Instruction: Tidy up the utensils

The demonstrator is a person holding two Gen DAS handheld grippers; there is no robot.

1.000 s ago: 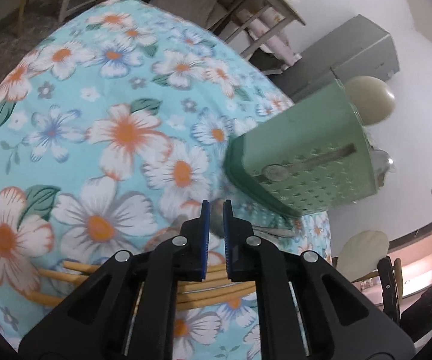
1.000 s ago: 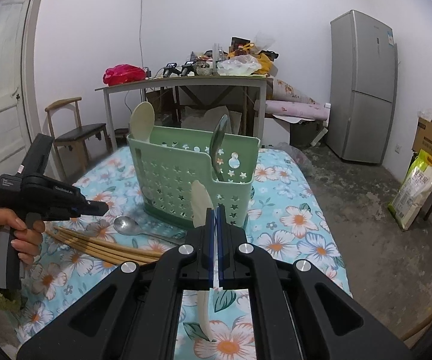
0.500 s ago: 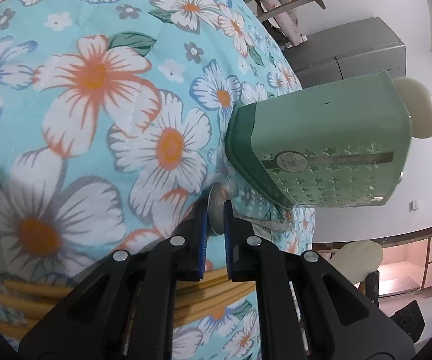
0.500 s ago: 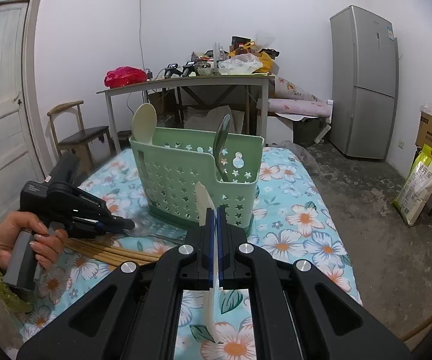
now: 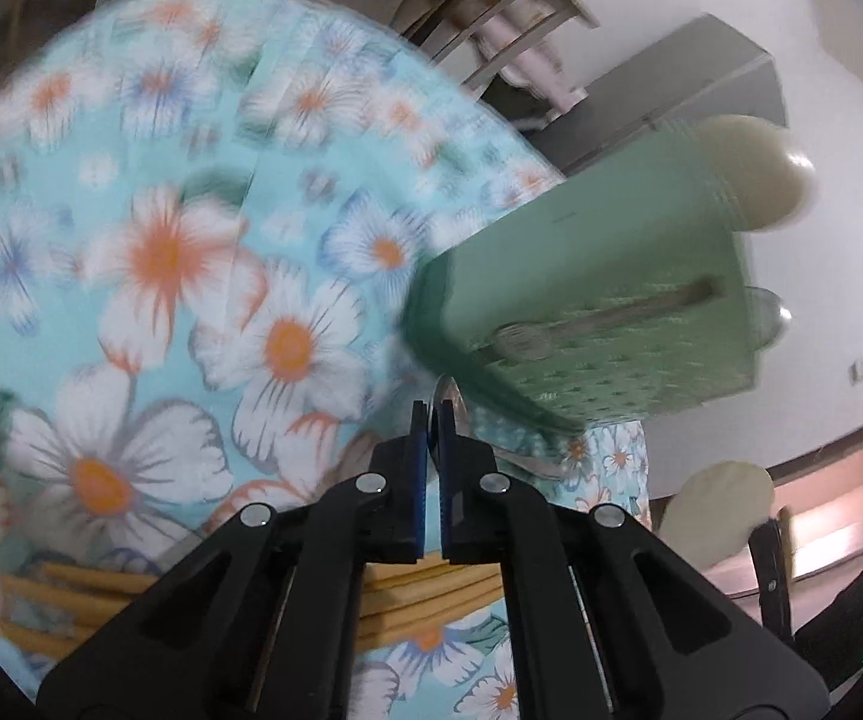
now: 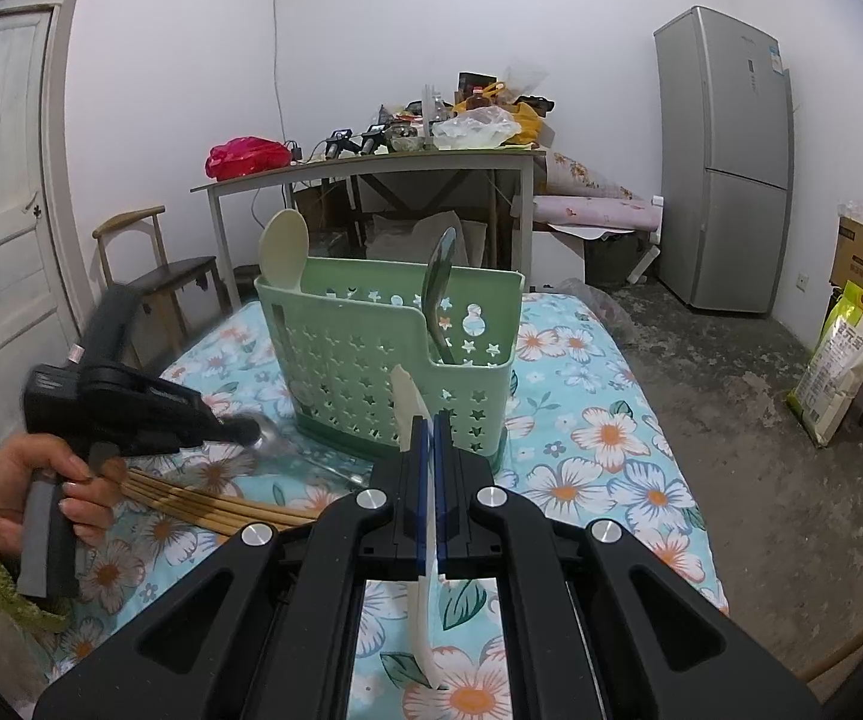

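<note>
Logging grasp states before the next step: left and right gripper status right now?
Left gripper: shut on the metal spoon, pinched at its bowl.
Right gripper: shut on the cream plastic spoon.

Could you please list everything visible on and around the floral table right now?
Green perforated plastic utensil caddy: one, green, centre of table.
Cream plastic spoon: one, standing in caddy's left end.
Metal spoon in caddy: one, silver, right compartment.
Wooden chopsticks: a bundle, tan, lying left of caddy.
Floral tablecloth: one, turquoise.
Grey refrigerator: one, back right.
Wooden chair: one, by door.
Left hand-held gripper: black, closed on a metal spoon.
Right hand-held gripper: black, clamping a cream flat utensil.
</note>
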